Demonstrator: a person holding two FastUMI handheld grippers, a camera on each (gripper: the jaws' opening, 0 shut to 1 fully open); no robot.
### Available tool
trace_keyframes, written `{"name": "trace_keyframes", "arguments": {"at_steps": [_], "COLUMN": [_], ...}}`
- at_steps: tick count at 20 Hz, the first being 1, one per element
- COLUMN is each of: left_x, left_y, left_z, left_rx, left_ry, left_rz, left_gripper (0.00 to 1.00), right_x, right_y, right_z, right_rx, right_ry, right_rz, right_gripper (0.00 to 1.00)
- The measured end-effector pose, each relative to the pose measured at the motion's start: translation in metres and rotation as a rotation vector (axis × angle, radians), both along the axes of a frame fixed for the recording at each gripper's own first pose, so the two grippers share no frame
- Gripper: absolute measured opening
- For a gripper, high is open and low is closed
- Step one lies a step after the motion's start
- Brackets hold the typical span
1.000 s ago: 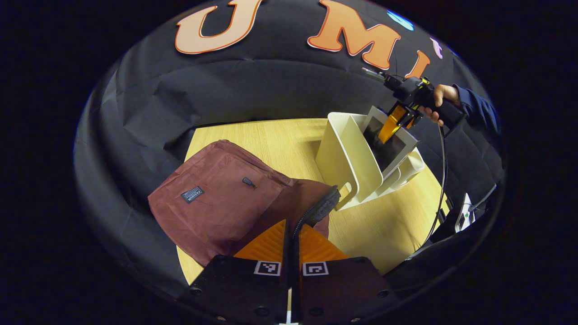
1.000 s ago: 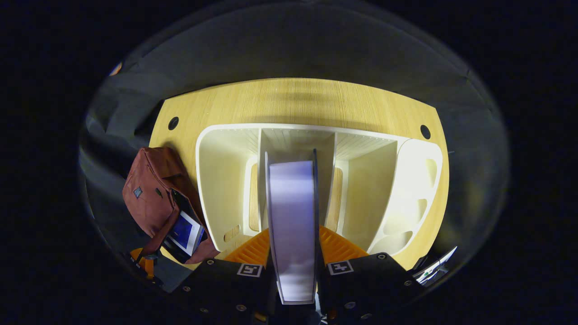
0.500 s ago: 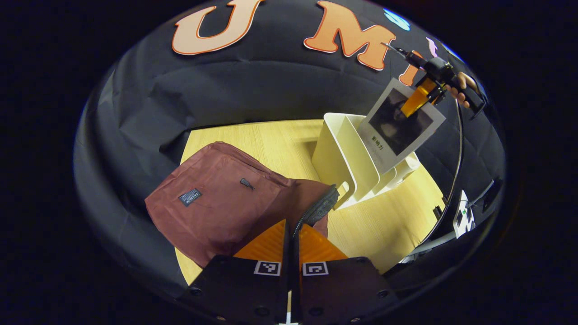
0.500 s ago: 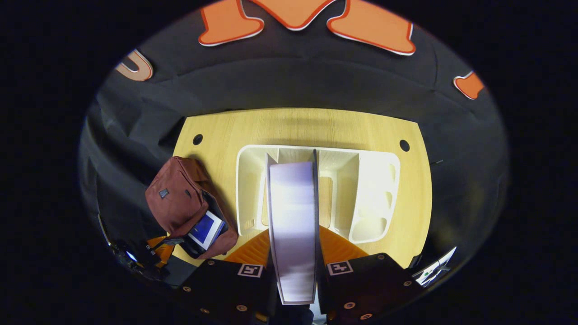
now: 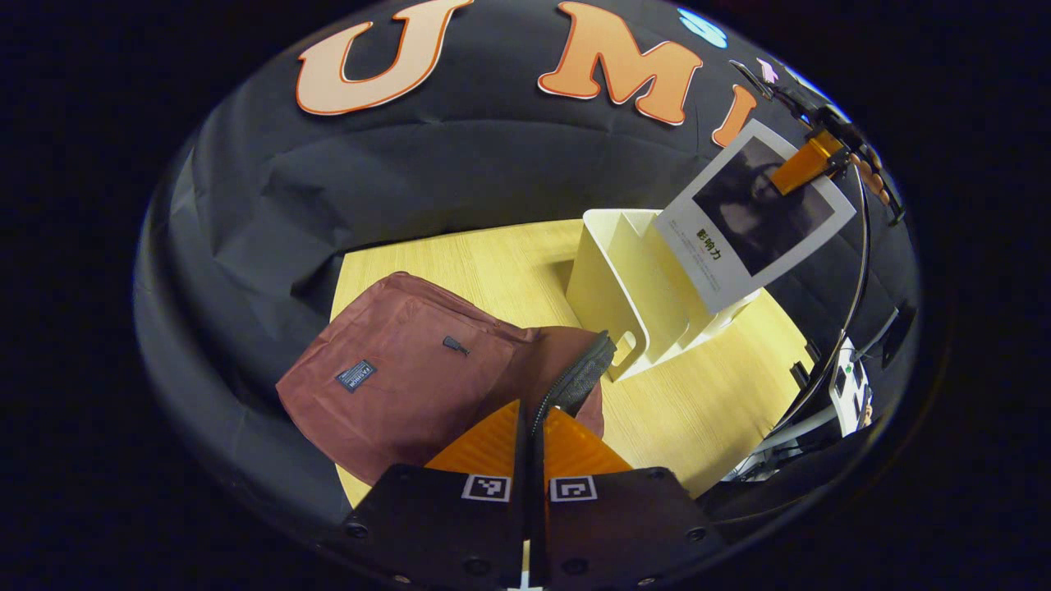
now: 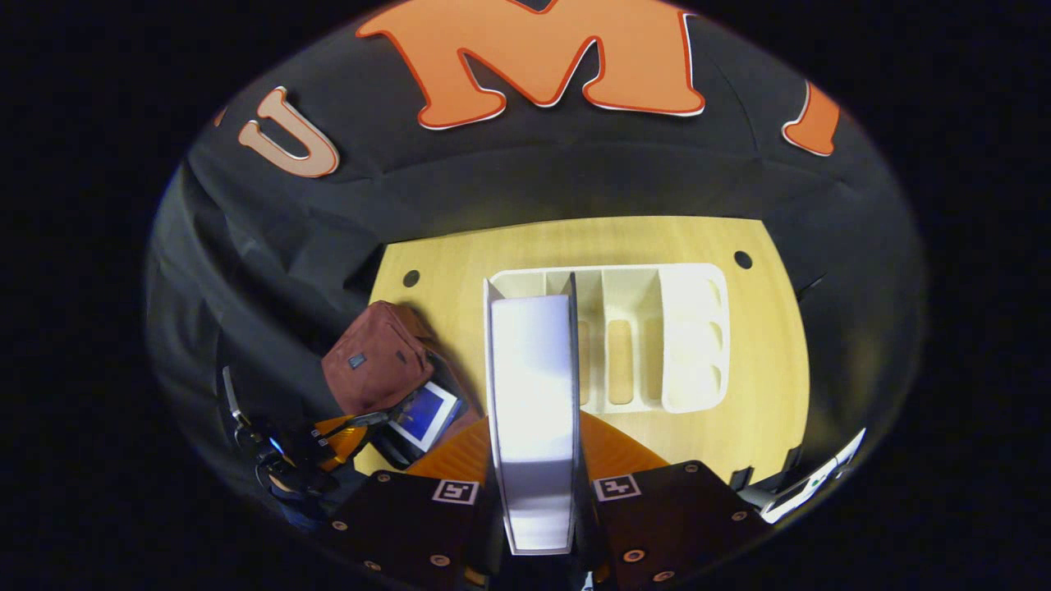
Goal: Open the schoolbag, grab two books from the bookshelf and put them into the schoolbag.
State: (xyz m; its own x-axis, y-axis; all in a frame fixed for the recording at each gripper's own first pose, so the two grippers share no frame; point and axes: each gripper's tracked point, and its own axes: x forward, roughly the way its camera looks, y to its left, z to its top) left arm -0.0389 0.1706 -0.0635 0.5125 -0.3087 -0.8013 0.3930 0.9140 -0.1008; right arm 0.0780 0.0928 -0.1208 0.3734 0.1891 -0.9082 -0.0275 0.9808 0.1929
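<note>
The left gripper view sits low and close over the maroon schoolbag [image 5: 410,377], facing across the wooden table [image 5: 698,402] toward the white bookshelf [image 5: 624,287] at right of centre. The right gripper view looks steeply down from high above, the bookshelf [image 6: 657,328] at centre (small and far off). Both share the table, shelf and bag [image 6: 374,369].
</note>
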Motion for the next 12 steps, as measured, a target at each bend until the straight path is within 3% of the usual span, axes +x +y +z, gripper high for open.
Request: {"name": "trace_keyframes", "arguments": {"at_steps": [9,12], "left_x": [0.015,0.022], "left_y": [0.008,0.013], "left_z": [0.016,0.026], "left_rx": [0.023,0.032], "left_ry": [-0.02,-0.03], "left_rz": [-0.017,-0.016], "left_gripper": [0.04,0.03], "right_x": [-0.033,-0.047], "right_y": [0.037,0.062], "right_z": [-0.032,-0.041], "right_rx": [0.247,0.32], "right_ry": [0.033,0.042], "right_rz": [-0.085,-0.073], "right_gripper": [0.36,0.35]}}
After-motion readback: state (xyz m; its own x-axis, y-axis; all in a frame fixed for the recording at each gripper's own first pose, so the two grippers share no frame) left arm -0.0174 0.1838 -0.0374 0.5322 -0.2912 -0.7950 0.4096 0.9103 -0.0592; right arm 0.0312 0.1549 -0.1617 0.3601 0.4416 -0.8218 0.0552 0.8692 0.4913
